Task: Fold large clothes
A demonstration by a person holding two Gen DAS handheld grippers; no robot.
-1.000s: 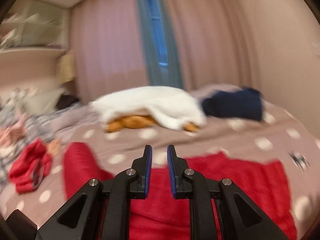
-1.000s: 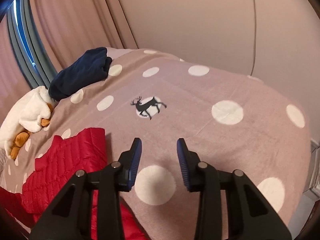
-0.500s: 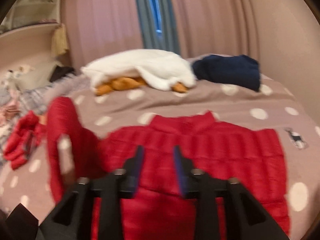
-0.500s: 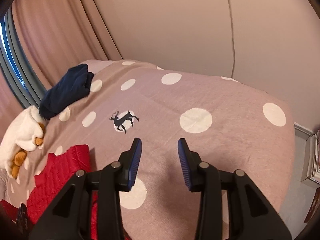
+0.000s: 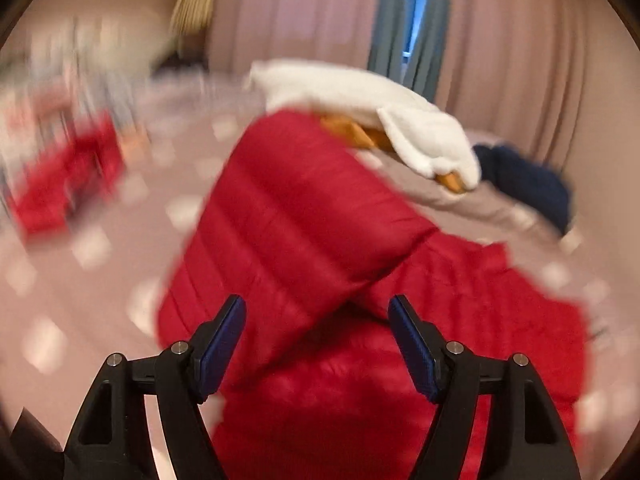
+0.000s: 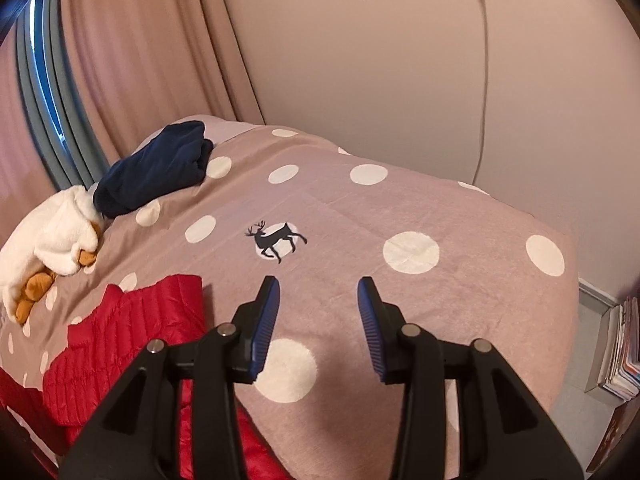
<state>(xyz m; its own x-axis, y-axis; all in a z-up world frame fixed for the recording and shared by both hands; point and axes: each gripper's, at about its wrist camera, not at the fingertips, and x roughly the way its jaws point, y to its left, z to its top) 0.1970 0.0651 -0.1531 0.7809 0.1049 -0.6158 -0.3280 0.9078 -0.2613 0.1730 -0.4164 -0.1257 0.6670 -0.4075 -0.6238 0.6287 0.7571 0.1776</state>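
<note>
Red quilted jacket (image 5: 320, 240) sleeve folded over; left gripper (image 5: 316, 312) opening, empty; right gripper (image 6: 318, 292) opening, empty, jacket at 9 o'clock.

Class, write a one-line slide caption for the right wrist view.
Right gripper, jaws opening and empty, hovers over the polka-dot bedspread beside the red quilted jacket.

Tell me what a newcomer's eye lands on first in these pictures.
The red quilted jacket dominates, spread on the polka-dot bedspread with one part folded over its body, just beyond the opening left tool. Next come the white plush toy and the folded navy garment farther back.
</note>
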